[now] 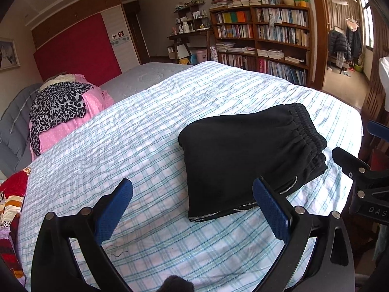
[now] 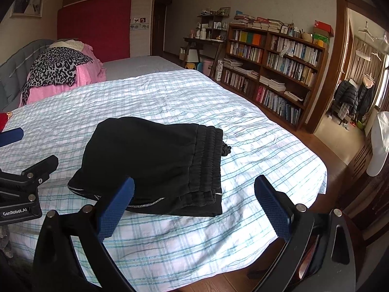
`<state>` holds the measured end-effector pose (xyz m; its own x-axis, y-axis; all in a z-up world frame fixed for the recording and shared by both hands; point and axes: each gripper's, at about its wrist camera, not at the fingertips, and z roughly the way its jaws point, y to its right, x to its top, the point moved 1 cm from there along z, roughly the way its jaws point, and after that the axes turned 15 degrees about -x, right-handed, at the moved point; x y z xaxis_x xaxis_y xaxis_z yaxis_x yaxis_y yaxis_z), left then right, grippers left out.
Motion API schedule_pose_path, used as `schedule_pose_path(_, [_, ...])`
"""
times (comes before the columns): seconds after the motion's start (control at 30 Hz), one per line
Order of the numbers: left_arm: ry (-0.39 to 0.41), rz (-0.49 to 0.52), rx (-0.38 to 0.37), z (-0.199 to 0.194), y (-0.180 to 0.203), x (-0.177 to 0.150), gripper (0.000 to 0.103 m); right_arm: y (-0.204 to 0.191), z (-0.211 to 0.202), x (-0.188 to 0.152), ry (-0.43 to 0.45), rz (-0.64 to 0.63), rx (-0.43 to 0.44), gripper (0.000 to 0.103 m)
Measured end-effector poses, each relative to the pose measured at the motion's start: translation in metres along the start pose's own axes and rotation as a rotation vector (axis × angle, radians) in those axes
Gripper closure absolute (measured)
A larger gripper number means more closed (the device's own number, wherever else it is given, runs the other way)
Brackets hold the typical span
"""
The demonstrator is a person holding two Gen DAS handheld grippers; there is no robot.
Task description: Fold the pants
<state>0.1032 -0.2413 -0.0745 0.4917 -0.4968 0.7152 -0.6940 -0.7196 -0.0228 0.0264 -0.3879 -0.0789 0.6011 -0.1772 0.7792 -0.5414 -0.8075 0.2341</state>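
The black pants (image 1: 245, 150) lie folded in a compact stack on the checked bedsheet (image 1: 136, 131), elastic waistband to the right, silver-trimmed hems toward me. My left gripper (image 1: 192, 206) hovers just in front of the stack, open, blue pads wide apart with nothing between them. In the right wrist view the same pants (image 2: 155, 160) rest near the bed's front edge, and my right gripper (image 2: 194, 204) is open in front of them, empty. The right gripper's body (image 1: 364, 182) shows at the left view's right edge; the left gripper's body (image 2: 22, 189) shows at the right view's left edge.
A pile of clothes with a leopard-print piece on pink fabric (image 1: 60, 107) sits at the bed's far left. Red patterned fabric (image 1: 12, 194) lies at the left edge. A bookshelf (image 2: 272, 73) stands along the far wall. Wooden floor (image 2: 328, 146) lies past the bed's right edge.
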Motion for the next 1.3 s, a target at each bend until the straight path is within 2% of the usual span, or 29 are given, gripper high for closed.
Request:
schedule_pose_path(0.37, [-0.022,-0.016,-0.051,0.007,0.003,-0.002,0.005,-0.004,0.001,-0.002,-0.002,-0.011,0.002,0.003])
schedule_pose_path(1.3, [-0.022,0.009,-0.060,0.015,0.007,-0.001,0.005,-0.002,0.009,-0.007,-0.009,-0.011,-0.007,0.003])
